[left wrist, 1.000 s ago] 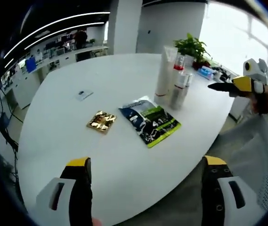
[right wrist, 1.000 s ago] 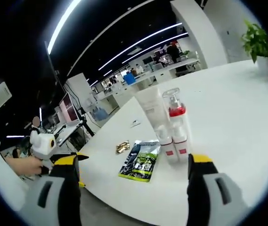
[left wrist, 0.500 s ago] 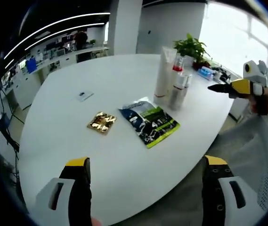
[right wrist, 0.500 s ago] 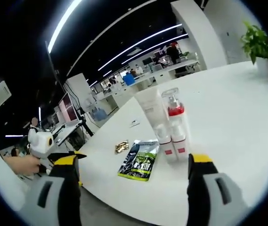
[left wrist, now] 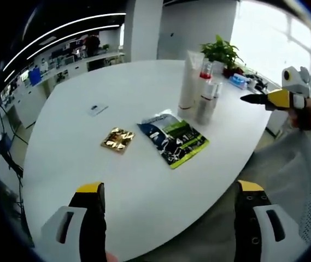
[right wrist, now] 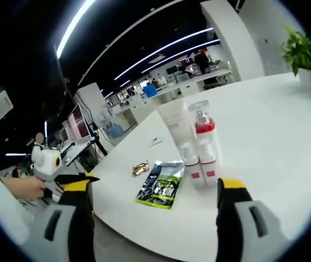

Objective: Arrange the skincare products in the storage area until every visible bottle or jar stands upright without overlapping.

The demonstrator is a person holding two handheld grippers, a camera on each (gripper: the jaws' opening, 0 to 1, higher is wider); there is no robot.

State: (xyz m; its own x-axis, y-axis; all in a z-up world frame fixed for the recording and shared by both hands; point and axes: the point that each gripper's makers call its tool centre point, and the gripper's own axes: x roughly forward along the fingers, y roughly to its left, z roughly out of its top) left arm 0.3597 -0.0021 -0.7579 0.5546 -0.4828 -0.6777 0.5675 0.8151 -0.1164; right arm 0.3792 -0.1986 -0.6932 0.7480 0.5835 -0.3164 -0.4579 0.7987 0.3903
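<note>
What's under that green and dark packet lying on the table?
The packet lies flat on the white table; table shows all round its edges. Anything beneath it is covered, so I cannot tell. A gold packet lies beside it, apart.

Print on the dark green-and-white flat sachet (left wrist: 172, 140) too small to read. Small white card (left wrist: 97, 109) on the round white table (left wrist: 78, 158): markings illegible. Clustered white bottles (right wrist: 198, 158) overlap; count unclear.
</note>
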